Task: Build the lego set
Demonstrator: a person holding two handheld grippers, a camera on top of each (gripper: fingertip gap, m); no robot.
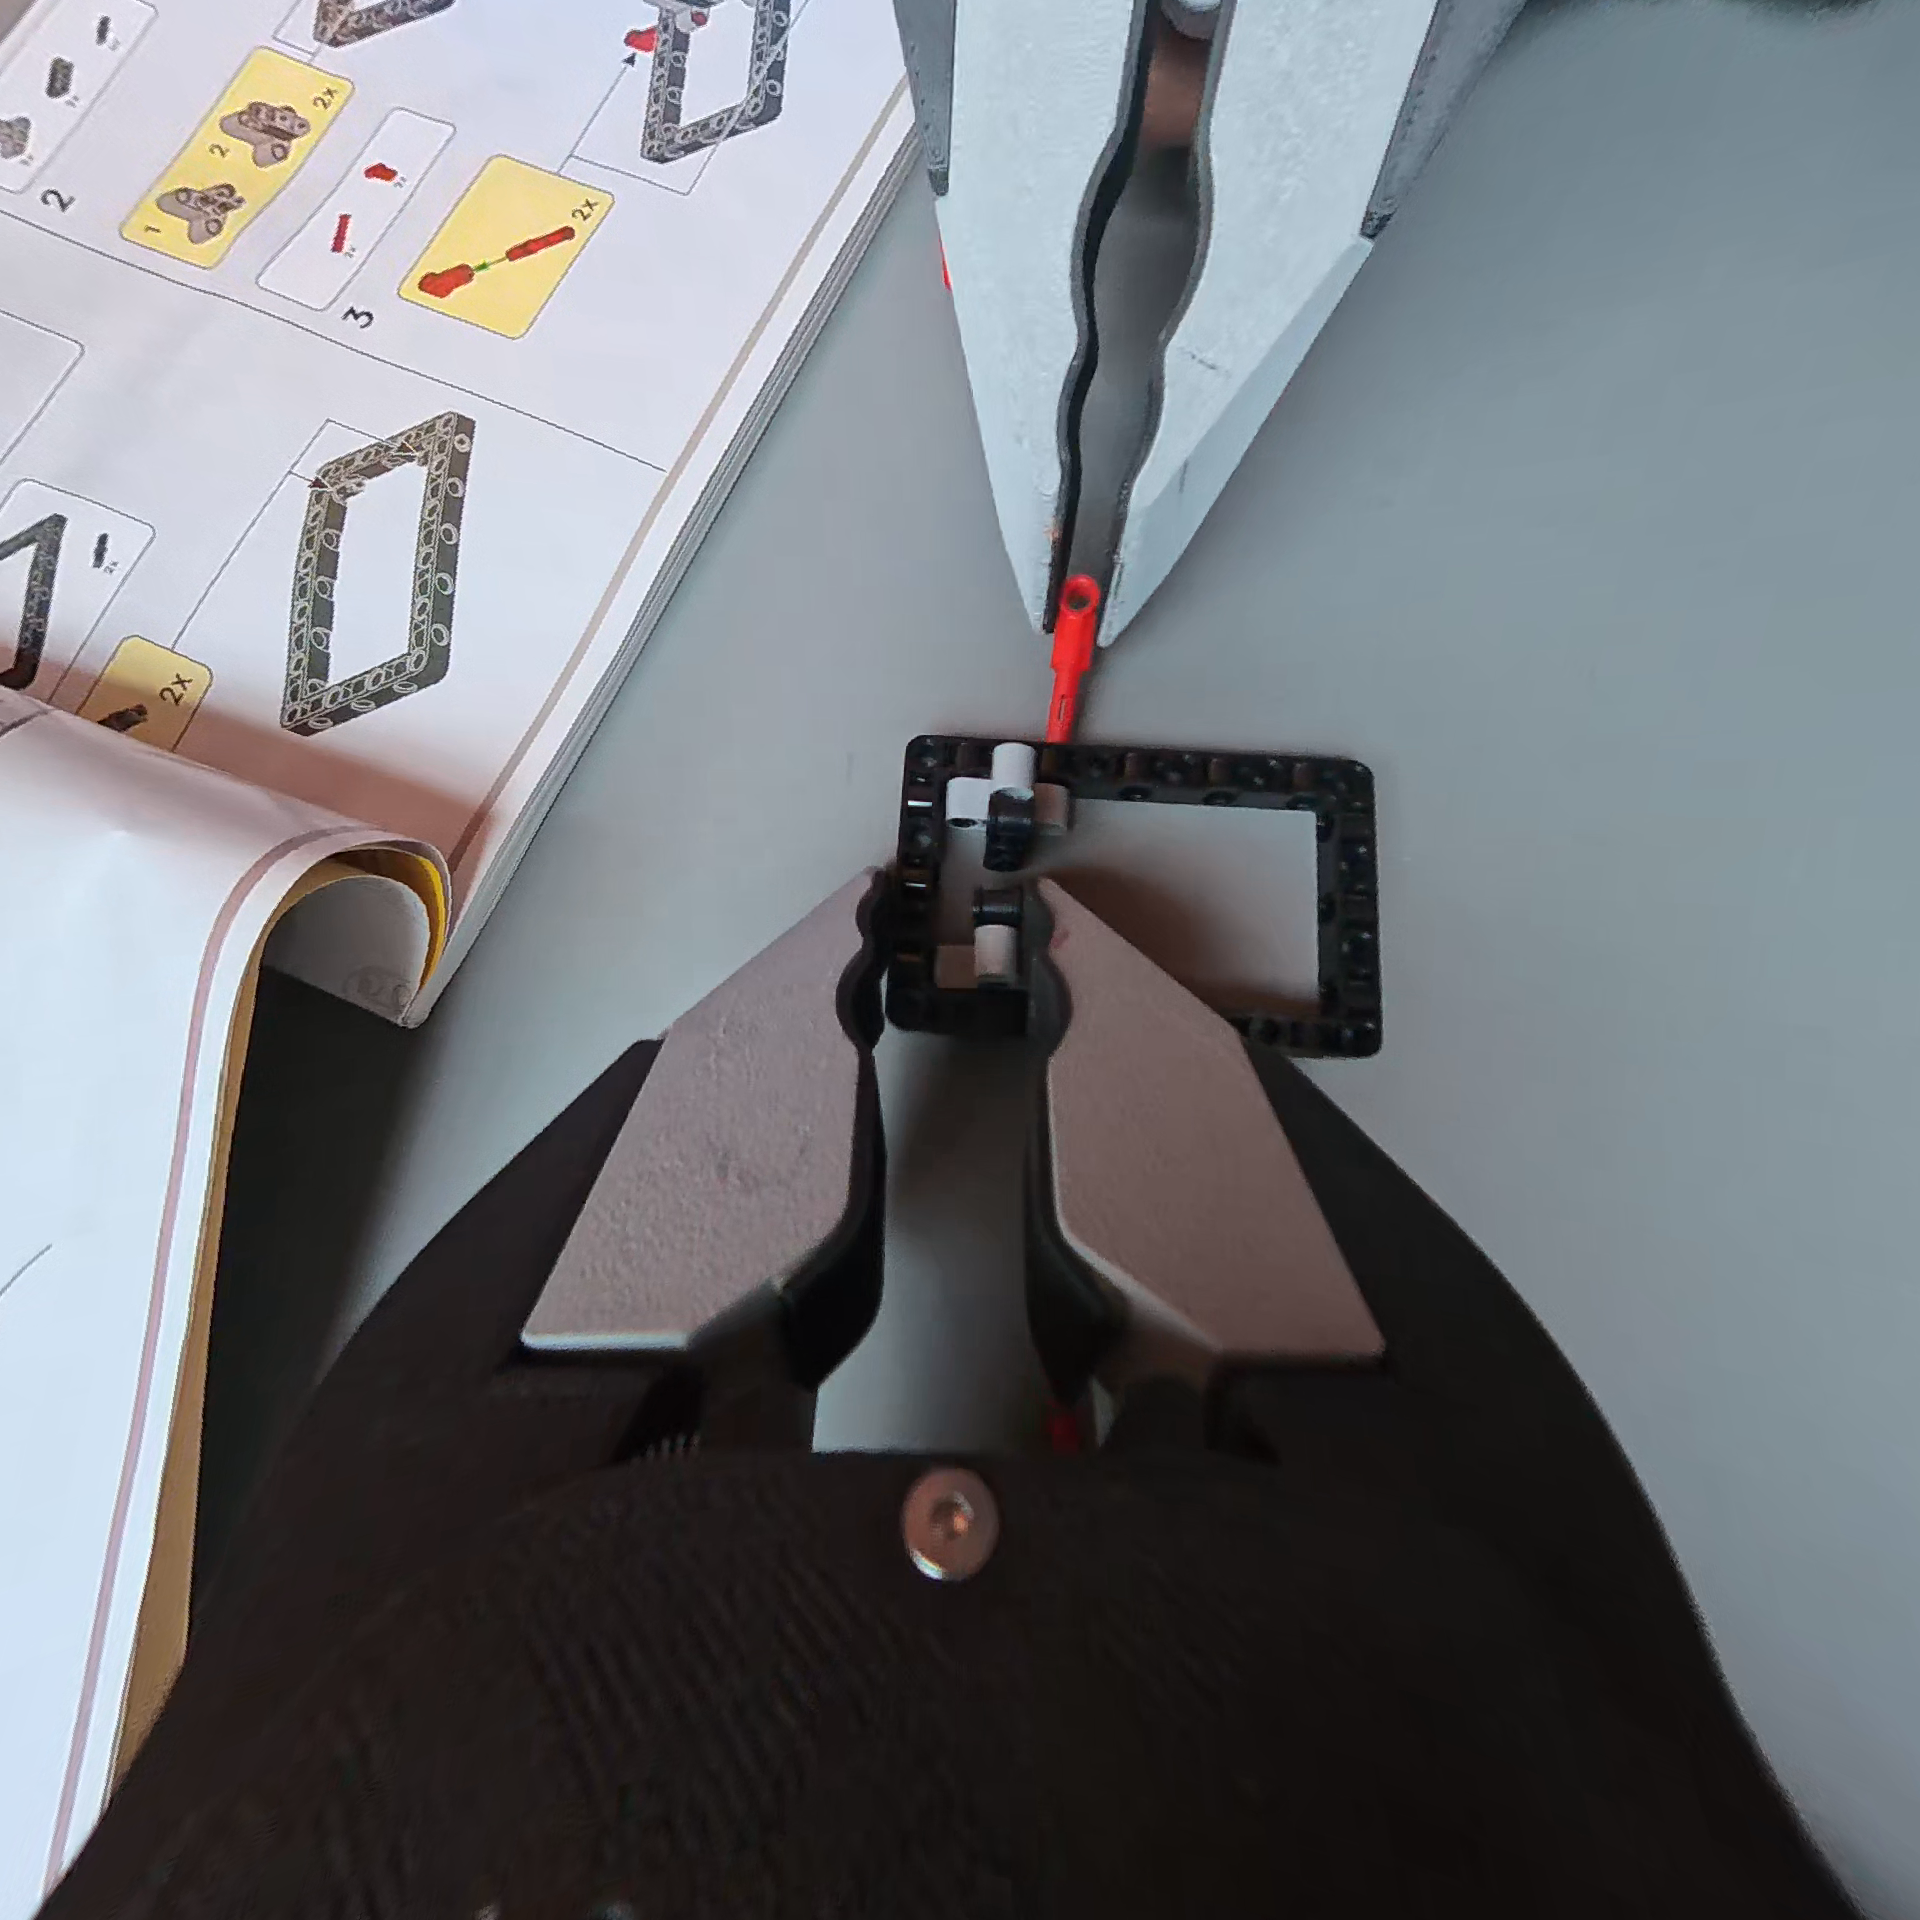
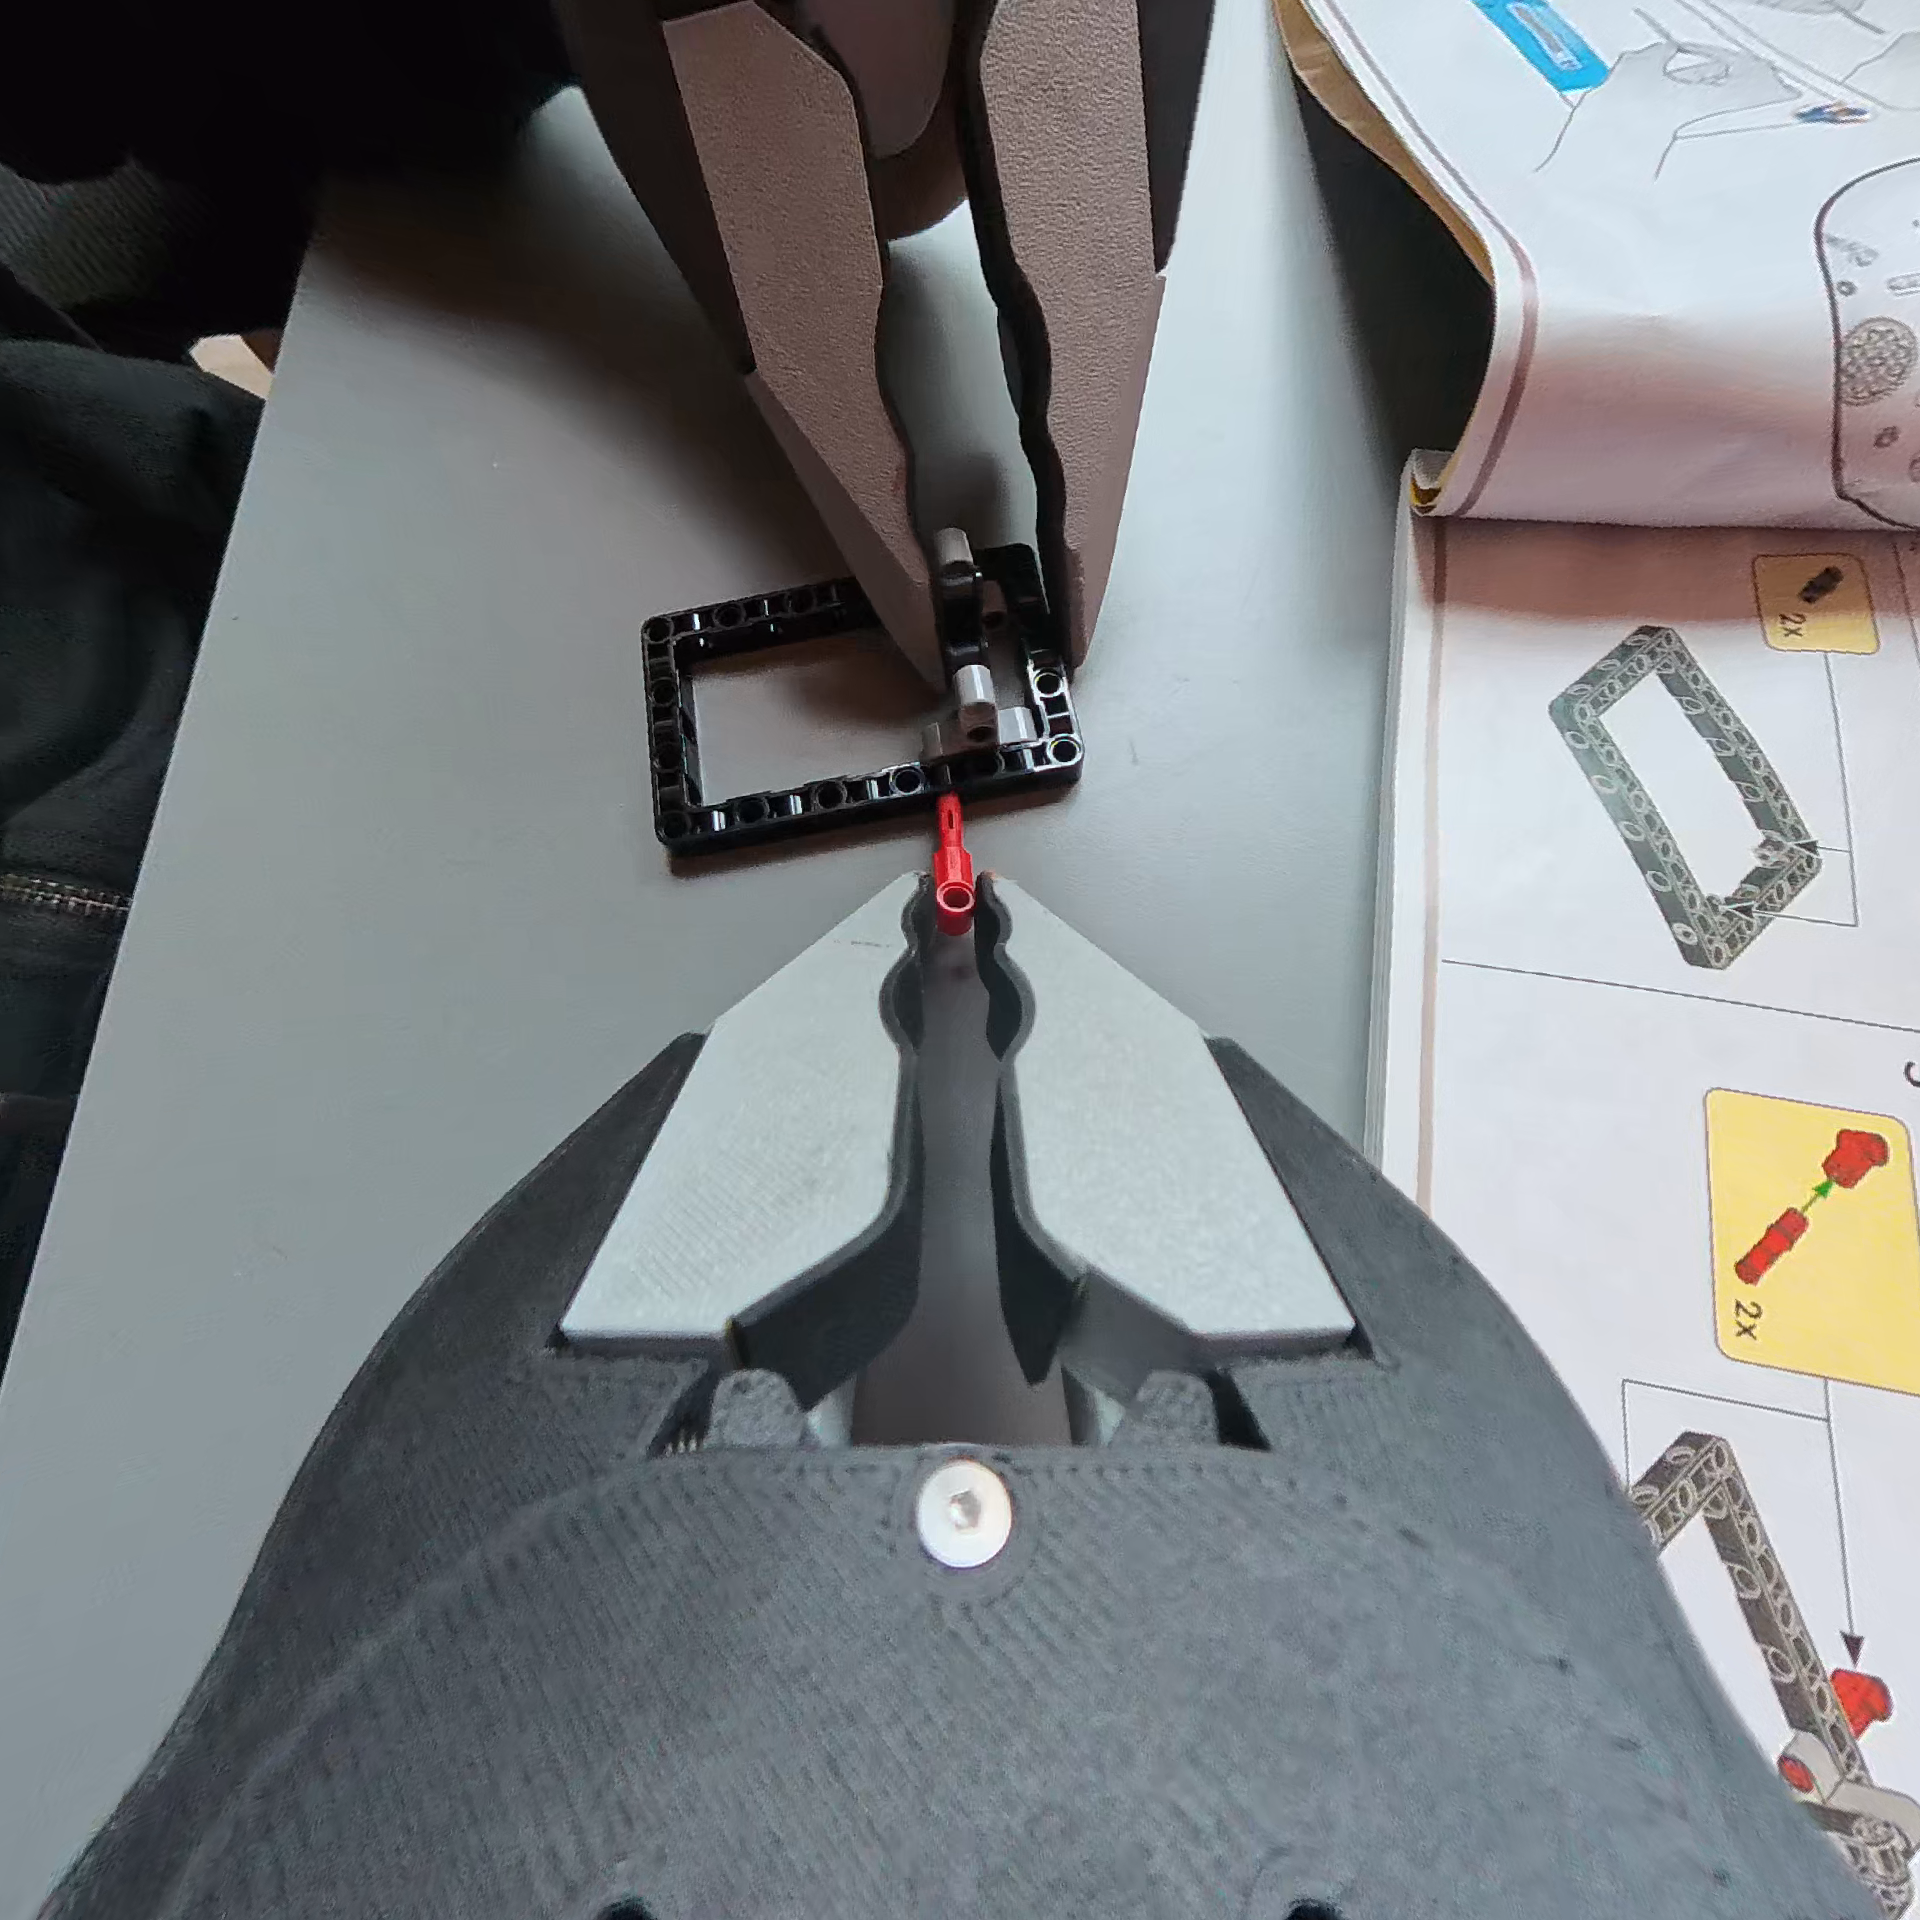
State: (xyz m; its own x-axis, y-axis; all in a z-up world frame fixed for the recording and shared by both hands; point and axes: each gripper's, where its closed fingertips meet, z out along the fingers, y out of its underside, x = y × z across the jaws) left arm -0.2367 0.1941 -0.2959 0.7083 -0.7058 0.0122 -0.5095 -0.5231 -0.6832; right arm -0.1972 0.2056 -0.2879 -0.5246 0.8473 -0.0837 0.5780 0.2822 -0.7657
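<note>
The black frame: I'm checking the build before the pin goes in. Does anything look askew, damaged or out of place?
Nothing stands out. The black frame lies flat on the grey table, held at one end by the left gripper. The right gripper holds the red pin lined up with the frame's long side.

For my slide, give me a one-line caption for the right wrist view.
Right gripper pushes a red pin into the black rectangular frame, steadied by the left gripper.

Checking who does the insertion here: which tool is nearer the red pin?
Right. The right tool holds the red pin at its fingertips, pin tip at the black frame's edge. The left tool is across the frame, clamping its far corner.
</note>
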